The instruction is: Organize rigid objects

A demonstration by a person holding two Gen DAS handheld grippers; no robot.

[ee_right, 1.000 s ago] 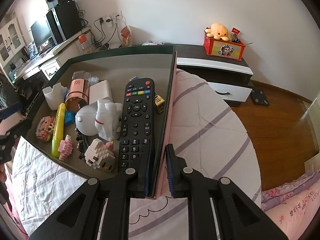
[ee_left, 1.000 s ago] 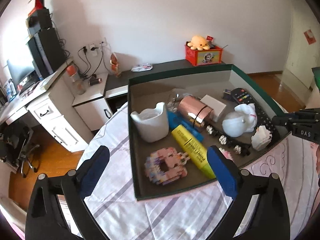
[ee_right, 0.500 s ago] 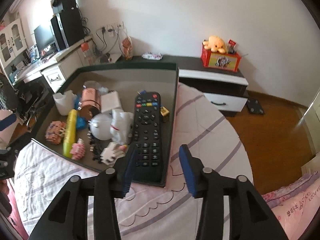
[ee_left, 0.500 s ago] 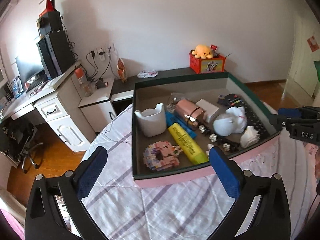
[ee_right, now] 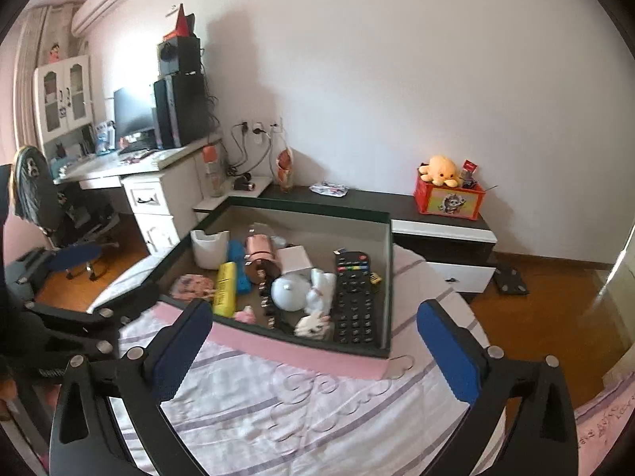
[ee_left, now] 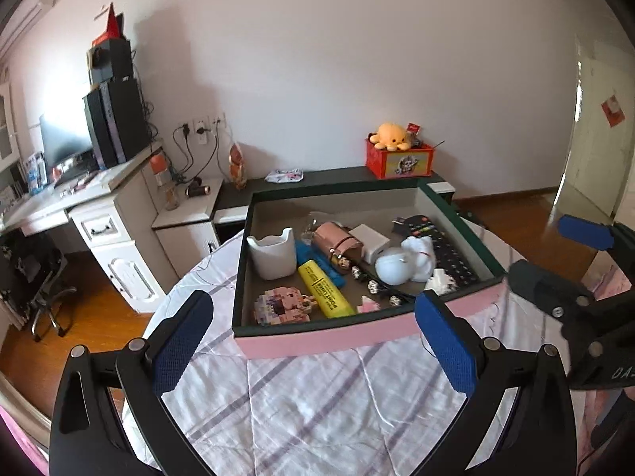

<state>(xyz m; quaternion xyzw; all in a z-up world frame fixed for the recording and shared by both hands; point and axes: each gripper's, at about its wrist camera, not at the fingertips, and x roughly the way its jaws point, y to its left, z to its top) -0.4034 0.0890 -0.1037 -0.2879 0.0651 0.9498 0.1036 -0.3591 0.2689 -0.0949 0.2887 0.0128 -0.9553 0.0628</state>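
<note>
A: On the striped bed cover, the tray (ee_right: 387, 277) holds everything. Right gripper (ee_right: 313, 341) is opening, nothing between; left gripper (ee_left: 313, 333) is apart, empty.

B: Remote (ee_right: 353, 297) at the right looks stiff and light; take its long sides, I think.

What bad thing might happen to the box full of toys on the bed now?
The box sits on soft, wrinkly bedding near the bed's end, so a bump might tip or slide it off. The right gripper is opening with nothing between its jaws, and the left gripper is open too, so neither steadies it. The remote and other things lie loose and may shift.
</note>
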